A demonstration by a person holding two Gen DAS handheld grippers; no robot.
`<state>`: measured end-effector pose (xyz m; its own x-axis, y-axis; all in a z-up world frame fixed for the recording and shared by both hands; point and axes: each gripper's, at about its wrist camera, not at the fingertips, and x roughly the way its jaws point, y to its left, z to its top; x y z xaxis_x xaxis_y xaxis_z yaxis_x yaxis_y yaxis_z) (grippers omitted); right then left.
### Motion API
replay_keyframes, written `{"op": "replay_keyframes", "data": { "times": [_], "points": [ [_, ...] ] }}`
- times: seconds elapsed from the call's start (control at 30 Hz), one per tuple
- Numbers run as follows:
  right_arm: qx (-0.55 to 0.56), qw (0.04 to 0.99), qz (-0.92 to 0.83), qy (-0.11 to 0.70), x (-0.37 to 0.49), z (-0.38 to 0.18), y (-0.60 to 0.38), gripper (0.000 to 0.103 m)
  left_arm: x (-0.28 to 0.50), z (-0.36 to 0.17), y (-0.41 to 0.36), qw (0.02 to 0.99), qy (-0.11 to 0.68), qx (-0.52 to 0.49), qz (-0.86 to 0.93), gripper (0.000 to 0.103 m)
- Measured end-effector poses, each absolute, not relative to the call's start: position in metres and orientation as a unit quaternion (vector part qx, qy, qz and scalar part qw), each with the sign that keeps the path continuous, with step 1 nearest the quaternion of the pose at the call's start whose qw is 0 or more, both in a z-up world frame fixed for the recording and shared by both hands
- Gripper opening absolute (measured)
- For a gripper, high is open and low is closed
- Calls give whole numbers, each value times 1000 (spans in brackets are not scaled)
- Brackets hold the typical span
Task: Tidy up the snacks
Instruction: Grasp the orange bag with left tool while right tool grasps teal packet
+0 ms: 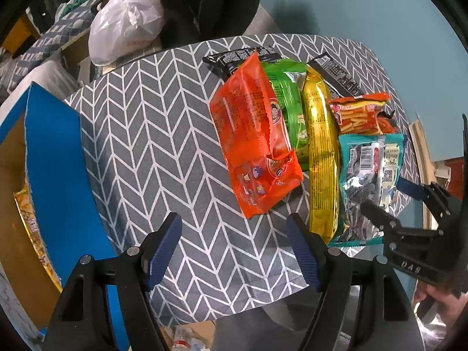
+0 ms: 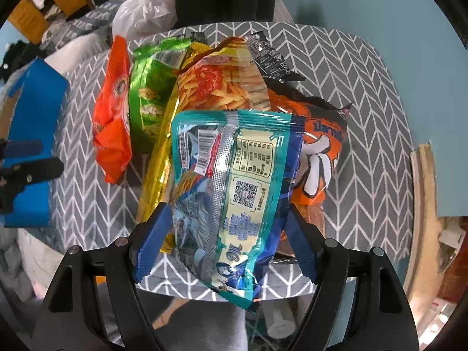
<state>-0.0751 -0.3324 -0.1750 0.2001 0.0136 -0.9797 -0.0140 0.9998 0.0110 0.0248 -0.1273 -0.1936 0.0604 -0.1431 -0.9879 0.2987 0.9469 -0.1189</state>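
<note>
Grey chevron tablecloth point(image 2: 365, 117) carries a row of snack packets. Right gripper point(image 2: 226, 237) stands wide, its blue pads either side of the teal packet point(image 2: 234, 181), contact not discernible. Left gripper point(image 1: 234, 251) gapes empty over bare cloth, beside the blue box point(image 1: 55, 152)

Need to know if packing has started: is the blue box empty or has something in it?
Not empty. The blue box stands open, and a yellow snack packet lies inside against its brown interior.
</note>
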Motion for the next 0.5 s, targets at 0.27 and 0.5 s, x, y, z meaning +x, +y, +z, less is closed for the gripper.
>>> {"op": "replay_keyframes", "data": {
  "times": [0.27, 0.5],
  "points": [
    [8, 768, 0, 640, -79, -184, -333, 80, 34, -201, -135, 720, 675, 56, -153, 75],
    [-19, 769, -11, 639, -58, -195, -323, 82, 48, -209, -140, 714, 683, 39, -148, 75]
  ]
}}
